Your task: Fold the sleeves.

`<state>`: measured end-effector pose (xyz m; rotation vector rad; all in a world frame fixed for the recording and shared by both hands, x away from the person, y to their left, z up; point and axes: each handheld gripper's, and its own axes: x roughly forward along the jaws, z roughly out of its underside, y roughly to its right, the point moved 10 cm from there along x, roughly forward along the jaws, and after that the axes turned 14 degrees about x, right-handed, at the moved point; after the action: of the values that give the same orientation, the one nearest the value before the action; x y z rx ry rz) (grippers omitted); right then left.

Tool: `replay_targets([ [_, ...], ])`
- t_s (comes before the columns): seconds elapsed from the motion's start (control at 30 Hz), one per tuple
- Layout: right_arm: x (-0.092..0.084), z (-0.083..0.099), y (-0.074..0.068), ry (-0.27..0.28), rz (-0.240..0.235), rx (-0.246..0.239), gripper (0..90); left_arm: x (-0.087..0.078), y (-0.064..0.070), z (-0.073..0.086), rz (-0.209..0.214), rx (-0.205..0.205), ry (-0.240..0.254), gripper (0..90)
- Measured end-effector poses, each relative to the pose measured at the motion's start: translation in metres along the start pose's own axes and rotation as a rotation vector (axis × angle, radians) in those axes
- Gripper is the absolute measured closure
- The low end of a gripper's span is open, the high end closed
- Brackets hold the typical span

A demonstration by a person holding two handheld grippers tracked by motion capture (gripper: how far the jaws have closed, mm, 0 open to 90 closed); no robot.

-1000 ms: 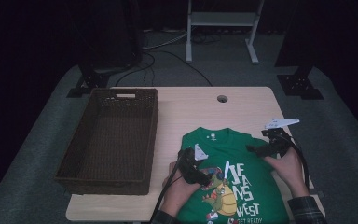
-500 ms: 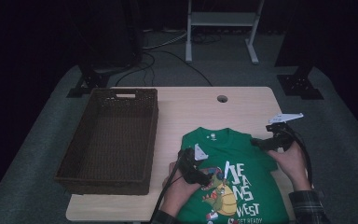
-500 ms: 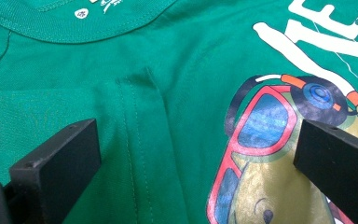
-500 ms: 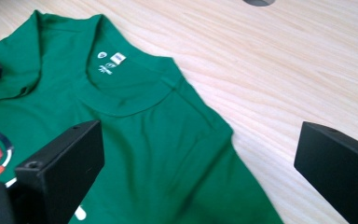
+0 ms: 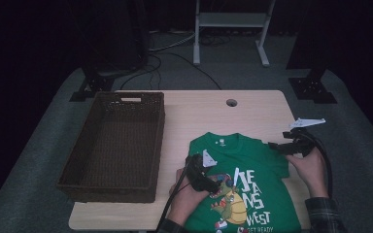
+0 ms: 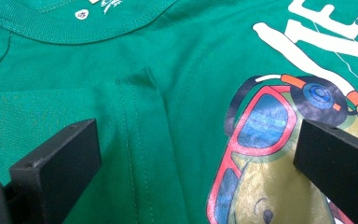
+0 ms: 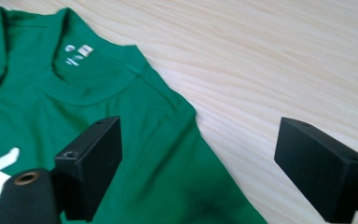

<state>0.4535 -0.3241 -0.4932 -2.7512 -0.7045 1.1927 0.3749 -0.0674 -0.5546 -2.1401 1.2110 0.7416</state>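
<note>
A green T-shirt (image 5: pixel 257 158) with a cartoon print and white lettering lies flat on the near right of the wooden table (image 5: pixel 199 116), collar (image 7: pixel 81 95) away from me. My left gripper (image 5: pixel 209 180) rests over the shirt's left chest. In the left gripper view (image 6: pixel 196 140) its jaws stand wide apart above the fabric, beside the printed sunglasses (image 6: pixel 261 121). My right gripper (image 5: pixel 278 145) is at the shirt's right shoulder. Its jaws have just been closing a little, and in the right gripper view (image 7: pixel 200 135) they still straddle the shoulder edge and bare wood without pressing on anything.
A dark brown wicker basket (image 5: pixel 158 131) takes up the table's left half. A round cable hole (image 5: pixel 231 103) sits near the far edge. Bare wood lies between the basket and the shirt and beyond the collar. Dark stands and cables are on the floor behind.
My right gripper has shifted to the right and slightly farther away, out to the shirt's shoulder edge. The left gripper and the shirt have stayed where they were.
</note>
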Motion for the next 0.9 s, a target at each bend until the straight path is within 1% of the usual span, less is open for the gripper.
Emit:
replay_targets([
  [0.07, 0.000, 0.002, 0.006, -0.002, 0.002, 0.014, 17.8, 0.000, 0.000, 0.000, 0.000, 0.000, 0.000, 0.0],
  [0.13, -0.001, 0.004, 0.011, -0.001, 0.000, 0.021, 22.6, 0.000, 0.000, 0.000, 0.000, 0.000, 0.000, 0.0],
  [0.2, -0.002, 0.006, 0.014, -0.001, 0.001, 0.030, 24.7, 0.000, 0.000, 0.000, 0.000, 0.001, 0.000, 0.0],
  [0.3, -0.002, 0.010, 0.018, -0.020, -0.002, 0.035, 33.9, 0.000, 0.000, 0.000, 0.000, 0.001, 0.000, 0.0],
  [0.4, -0.001, 0.015, 0.023, -0.043, 0.017, 0.036, 39.7, 0.000, 0.000, 0.000, -0.001, 0.001, 0.000, 0.0],
  [0.5, 0.002, 0.020, 0.028, -0.078, 0.064, 0.029, 44.0, 0.000, 0.000, 0.000, -0.001, 0.002, 0.000, 0.0],
  [0.53, 0.002, 0.021, 0.028, -0.084, 0.067, 0.029, 47.1, 0.000, 0.000, 0.000, -0.002, 0.002, 0.000, 0.0],
  [0.57, 0.002, 0.022, 0.028, -0.093, 0.071, 0.028, 47.5, 0.000, 0.000, 0.000, -0.001, 0.002, 0.001, 0.0],
  [0.63, 0.004, 0.025, 0.030, -0.110, 0.094, 0.026, 48.0, 0.000, 0.000, 0.000, -0.001, 0.002, 0.000, 0.0],
  [0.73, 0.005, 0.028, 0.033, -0.131, 0.113, 0.035, 50.8, 0.000, 0.000, 0.000, -0.002, 0.001, 0.001, 0.0],
  [0.8, 0.005, 0.029, 0.035, -0.123, 0.120, 0.040, 51.8, 0.000, 0.000, 0.000, -0.002, 0.002, 0.001, 0.0],
  [0.9, 0.005, 0.033, 0.040, -0.130, 0.118, 0.060, 54.8, 0.000, 0.000, 0.000, -0.002, 0.001, 0.002, 0.0],
])
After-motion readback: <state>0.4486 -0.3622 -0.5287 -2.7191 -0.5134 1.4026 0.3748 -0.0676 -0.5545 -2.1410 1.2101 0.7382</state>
